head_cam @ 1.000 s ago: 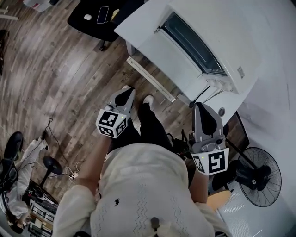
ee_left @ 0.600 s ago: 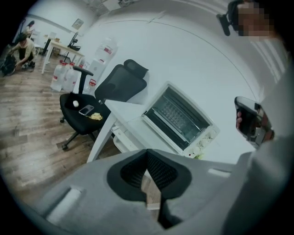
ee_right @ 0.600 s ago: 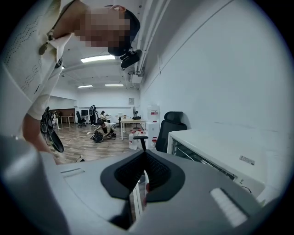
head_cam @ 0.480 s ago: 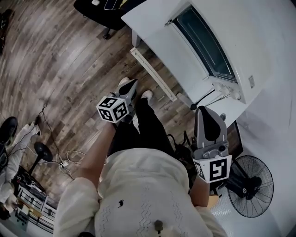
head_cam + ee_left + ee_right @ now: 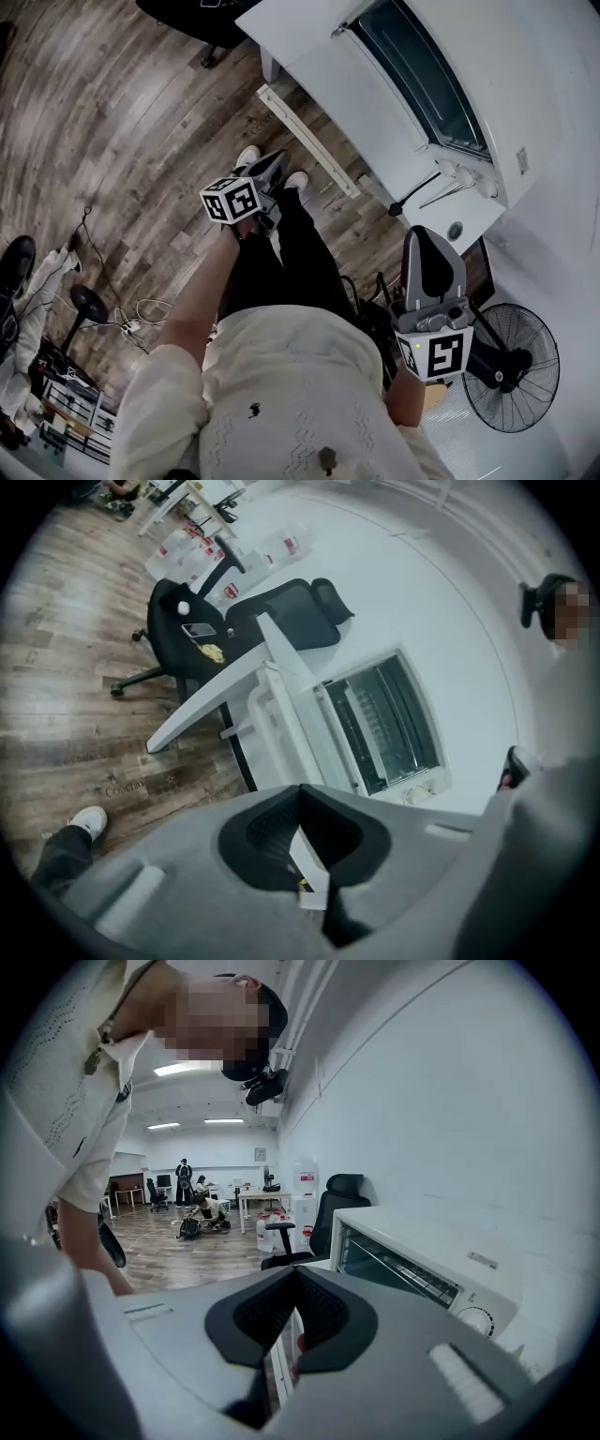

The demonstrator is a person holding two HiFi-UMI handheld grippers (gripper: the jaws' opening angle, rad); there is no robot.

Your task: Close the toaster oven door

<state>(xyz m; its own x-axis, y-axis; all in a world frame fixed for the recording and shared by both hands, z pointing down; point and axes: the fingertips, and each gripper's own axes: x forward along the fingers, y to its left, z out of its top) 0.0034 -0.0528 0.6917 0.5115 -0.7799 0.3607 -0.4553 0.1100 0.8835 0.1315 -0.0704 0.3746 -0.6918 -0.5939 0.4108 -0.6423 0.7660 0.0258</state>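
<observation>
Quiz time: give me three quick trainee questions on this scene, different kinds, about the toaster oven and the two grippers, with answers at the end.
1. True or false: the left gripper is clamped on the toaster oven door.
2. What stands on the floor close to the right gripper? A: a fan. B: a ladder. C: a bucket.
3. Fill in: the toaster oven stands on a white ____.

Key
1. False: its jaws are together on nothing, well away from the toaster oven.
2. A.
3. table.
</observation>
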